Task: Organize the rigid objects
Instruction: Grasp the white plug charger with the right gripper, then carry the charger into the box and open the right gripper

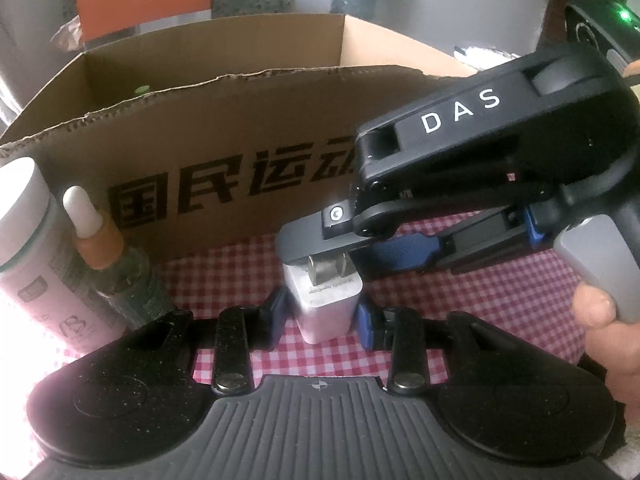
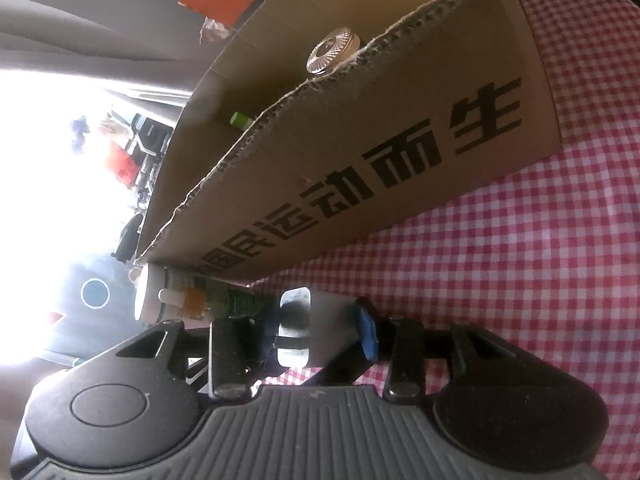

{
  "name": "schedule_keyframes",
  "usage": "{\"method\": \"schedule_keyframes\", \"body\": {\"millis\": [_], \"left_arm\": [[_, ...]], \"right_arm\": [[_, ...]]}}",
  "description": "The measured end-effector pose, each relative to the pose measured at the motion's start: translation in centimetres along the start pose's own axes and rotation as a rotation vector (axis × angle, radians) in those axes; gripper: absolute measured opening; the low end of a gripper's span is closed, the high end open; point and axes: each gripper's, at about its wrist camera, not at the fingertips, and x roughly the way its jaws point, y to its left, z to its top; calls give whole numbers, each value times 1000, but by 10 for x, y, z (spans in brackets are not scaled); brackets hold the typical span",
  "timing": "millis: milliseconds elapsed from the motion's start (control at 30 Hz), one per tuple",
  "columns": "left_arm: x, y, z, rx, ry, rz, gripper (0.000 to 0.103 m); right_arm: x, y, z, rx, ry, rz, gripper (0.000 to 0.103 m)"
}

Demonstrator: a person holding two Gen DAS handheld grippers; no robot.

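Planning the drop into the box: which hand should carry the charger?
Left. The left gripper clamps the white charger on both sides; the right gripper sits open at its prongs. Cardboard box straight ahead.

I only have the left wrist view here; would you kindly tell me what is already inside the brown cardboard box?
Observer: A round gold ribbed lid shows inside the brown cardboard box, just behind its torn front rim.
Operator: Thank you. And the green thing I glimpse over the rim?
Observer: That is a green cap on what looks like a dark body, toward the box end nearest the white-capped tube standing outside.
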Motion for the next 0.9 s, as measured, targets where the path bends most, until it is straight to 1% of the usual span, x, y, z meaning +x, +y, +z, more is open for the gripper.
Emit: {"method": "schedule_keyframes", "body": {"millis": [133, 233, 333, 500, 600, 700, 800, 900], "left_arm": [[-4, -4, -1, 10, 1, 4, 33], [-9, -6, 3, 13, -13, 8, 34], [-22, -10, 9, 18, -44, 14, 34], [-53, -17, 28, 37, -129, 29, 34], [-69, -20, 48, 45, -181, 39, 34], [-75, -20, 72, 33, -204, 30, 34], [-70, -20, 95, 25, -211, 37, 34], [-51, -14, 118, -19, -185, 8, 34]], "right_arm": [[-2, 0, 0, -17, -4, -6, 44], [-7, 2, -1, -19, -12, 4, 44], [-19, 9, -1, -45, -35, 13, 44], [-49, 36, 7, -131, -102, 36, 44], [-67, 53, 18, -193, -145, 49, 44], [-79, 68, 36, -244, -173, 50, 44], [-84, 77, 60, -283, -184, 42, 44], [-79, 82, 88, -311, -175, 6, 44]]}}
